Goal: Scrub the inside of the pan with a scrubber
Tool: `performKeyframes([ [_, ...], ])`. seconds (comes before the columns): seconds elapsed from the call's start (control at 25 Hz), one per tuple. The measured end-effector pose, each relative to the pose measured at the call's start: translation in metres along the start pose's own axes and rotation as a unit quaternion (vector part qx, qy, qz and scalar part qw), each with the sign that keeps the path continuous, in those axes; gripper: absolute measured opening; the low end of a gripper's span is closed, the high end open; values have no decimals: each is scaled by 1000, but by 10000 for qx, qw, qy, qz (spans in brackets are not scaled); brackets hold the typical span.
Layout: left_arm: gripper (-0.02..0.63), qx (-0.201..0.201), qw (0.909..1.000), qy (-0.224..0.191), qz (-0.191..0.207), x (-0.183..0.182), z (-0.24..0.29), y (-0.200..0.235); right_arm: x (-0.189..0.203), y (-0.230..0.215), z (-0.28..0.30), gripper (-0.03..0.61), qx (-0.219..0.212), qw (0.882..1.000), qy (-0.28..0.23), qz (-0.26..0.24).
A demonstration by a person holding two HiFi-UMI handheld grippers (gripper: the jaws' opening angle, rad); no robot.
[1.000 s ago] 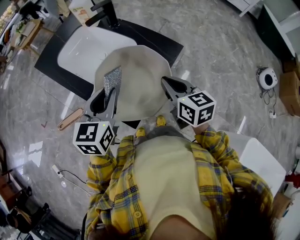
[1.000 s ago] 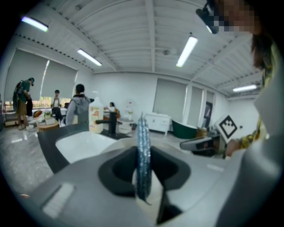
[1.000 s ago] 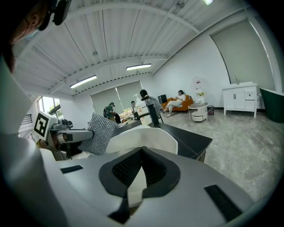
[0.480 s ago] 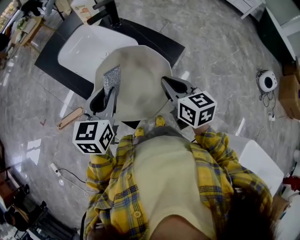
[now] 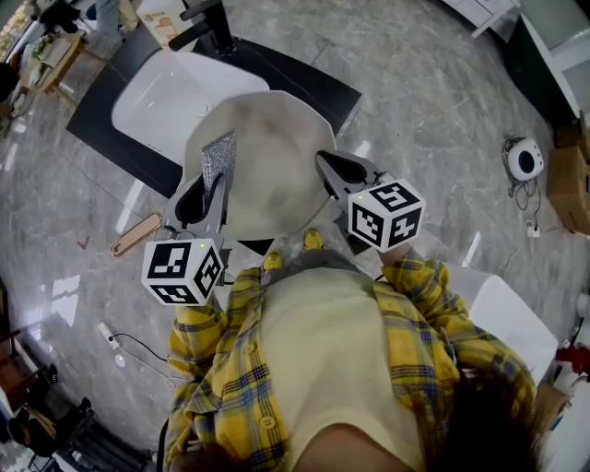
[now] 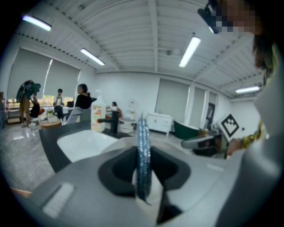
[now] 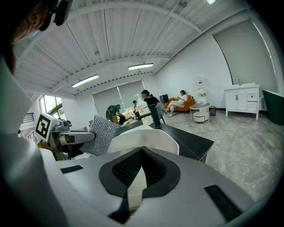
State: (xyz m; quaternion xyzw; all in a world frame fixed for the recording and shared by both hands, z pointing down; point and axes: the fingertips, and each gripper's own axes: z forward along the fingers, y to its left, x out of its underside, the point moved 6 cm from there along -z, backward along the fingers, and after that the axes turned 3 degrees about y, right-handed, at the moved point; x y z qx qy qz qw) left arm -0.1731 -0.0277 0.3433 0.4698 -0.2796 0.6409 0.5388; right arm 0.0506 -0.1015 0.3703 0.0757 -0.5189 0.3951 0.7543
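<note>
A cream pan [image 5: 267, 161] is held up over the front edge of the sink, its broad face toward the head view. My right gripper [image 5: 324, 166] is shut on its right rim; in the right gripper view the cream rim [image 7: 137, 184] sits pinched between the jaws. My left gripper [image 5: 210, 184] is shut on a silver mesh scrubber [image 5: 220, 159], which lies against the pan's left part. The left gripper view shows the scrubber [image 6: 143, 159] edge-on between the jaws. From the right gripper view the scrubber [image 7: 102, 135] appears flat beside the pan [image 7: 148, 135].
A white basin [image 5: 166, 92] in a black counter [image 5: 309, 85] with a black faucet [image 5: 210, 26] lies behind the pan. A brown handle-shaped piece [image 5: 137, 234] shows left of the left gripper. On the marble floor sit a round white device [image 5: 525, 155], boxes [image 5: 572, 180] and a cable [image 5: 124, 343].
</note>
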Motion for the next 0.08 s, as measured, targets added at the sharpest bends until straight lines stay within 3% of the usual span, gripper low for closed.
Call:
performKeyframes([
  [0.08, 92, 8, 10000, -3, 4, 1, 0, 0, 1, 0, 0, 14, -2, 10000, 5, 2],
])
